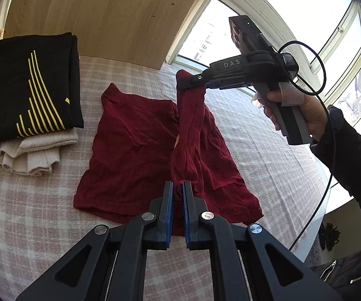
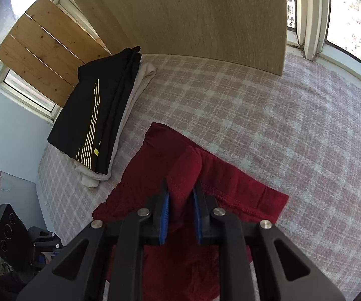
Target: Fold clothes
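Note:
A dark red garment (image 1: 130, 155) lies spread on the checked bed cover (image 1: 17, 200). My left gripper (image 1: 178, 186) is shut on its near edge, with red cloth pinched between the blue pads. A hand holds my right gripper (image 1: 183, 81) above the far edge. It is shut on the other end of the same raised fold, which runs as a taut strip between the two grippers. In the right wrist view, my right gripper (image 2: 181, 190) clamps a thick bunch of the red garment (image 2: 230, 190), and the rest of the garment lies flat below it.
A folded black top with yellow stripes (image 1: 29, 82) (image 2: 92, 115) rests on a folded cream knit (image 1: 29, 155) at the left of the bed. A wooden headboard (image 1: 105, 12) (image 2: 193, 20) stands behind. Bright windows (image 1: 293, 5) lie to the right, past the bed's edge.

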A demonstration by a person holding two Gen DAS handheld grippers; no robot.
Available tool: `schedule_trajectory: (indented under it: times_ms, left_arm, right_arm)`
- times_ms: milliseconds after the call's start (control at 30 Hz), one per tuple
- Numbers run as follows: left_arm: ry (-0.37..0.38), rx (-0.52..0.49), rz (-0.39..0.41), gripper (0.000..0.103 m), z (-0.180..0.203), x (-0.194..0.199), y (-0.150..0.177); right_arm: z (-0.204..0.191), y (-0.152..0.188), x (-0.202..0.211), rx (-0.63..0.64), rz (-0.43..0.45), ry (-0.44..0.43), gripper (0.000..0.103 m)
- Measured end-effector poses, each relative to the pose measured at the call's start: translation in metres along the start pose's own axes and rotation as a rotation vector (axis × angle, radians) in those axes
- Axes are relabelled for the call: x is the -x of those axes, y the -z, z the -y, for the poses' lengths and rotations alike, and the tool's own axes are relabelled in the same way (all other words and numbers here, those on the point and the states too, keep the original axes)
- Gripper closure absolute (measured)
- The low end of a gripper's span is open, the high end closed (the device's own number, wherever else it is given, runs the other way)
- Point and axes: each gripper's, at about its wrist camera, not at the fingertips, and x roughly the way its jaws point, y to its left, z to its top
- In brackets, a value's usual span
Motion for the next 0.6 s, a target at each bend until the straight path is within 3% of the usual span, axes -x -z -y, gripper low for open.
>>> schedule_trajectory:
  times_ms: [300, 333, 400, 600]
  left_arm:
    - [0.005, 0.009, -0.043, 0.096, -0.052, 0.0, -0.002]
    - [0.001, 0.009, -0.049, 0.096, -0.056, -0.001, -0.001]
    - [-0.002, 0.02, -0.055, 0.096, -0.065, -0.003, -0.001]
    - [-0.047, 0.017, -0.061, 0.096, -0.08, 0.004, 0.003]
  right_arm:
    - [-0.035, -0.027, -0.069, 0.016, -0.123, 0.121, 0.085]
    - [-0.038, -0.029, -0.077, 0.019, -0.152, 0.127, 0.083]
    - [-0.044, -0.031, -0.088, 0.045, -0.189, 0.127, 0.059]
    - [-0.052, -0.044, -0.069, 0.073, -0.13, 0.085, 0.056]
